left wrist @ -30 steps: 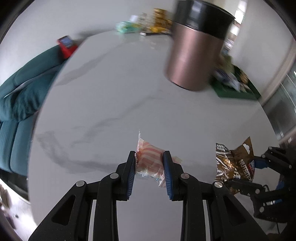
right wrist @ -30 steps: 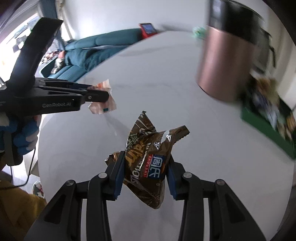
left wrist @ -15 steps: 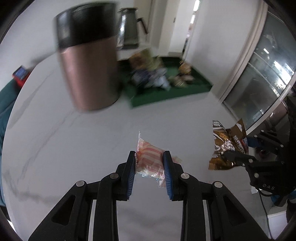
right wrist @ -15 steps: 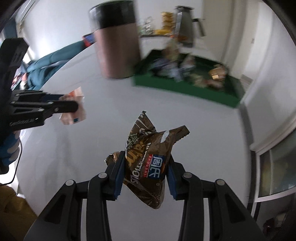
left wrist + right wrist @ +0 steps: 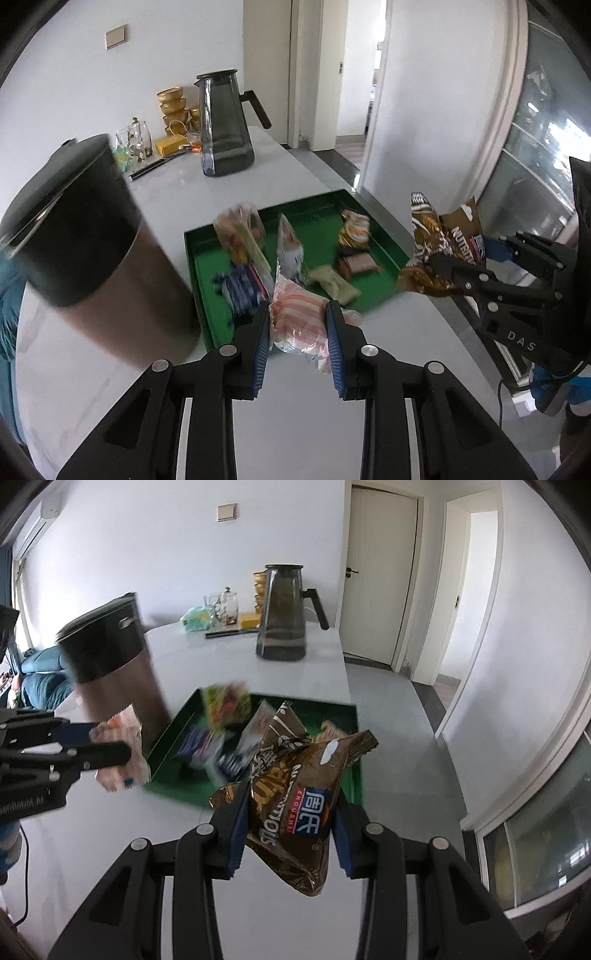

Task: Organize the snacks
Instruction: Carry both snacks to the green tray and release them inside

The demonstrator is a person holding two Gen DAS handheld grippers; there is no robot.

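Tray [image 5: 388, 242] rim just beyond fingers [image 5: 334, 332]

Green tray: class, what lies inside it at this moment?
The green tray holds several loose snack packets, among them a blue packet and a pale bar; the held pink-striped packet covers its near edge.

White marble table [image 5: 303, 424]: green tray [image 5: 384, 236], copper bin [image 5: 92, 258], dark jug [image 5: 225, 136], gold bowls [image 5: 173, 107].
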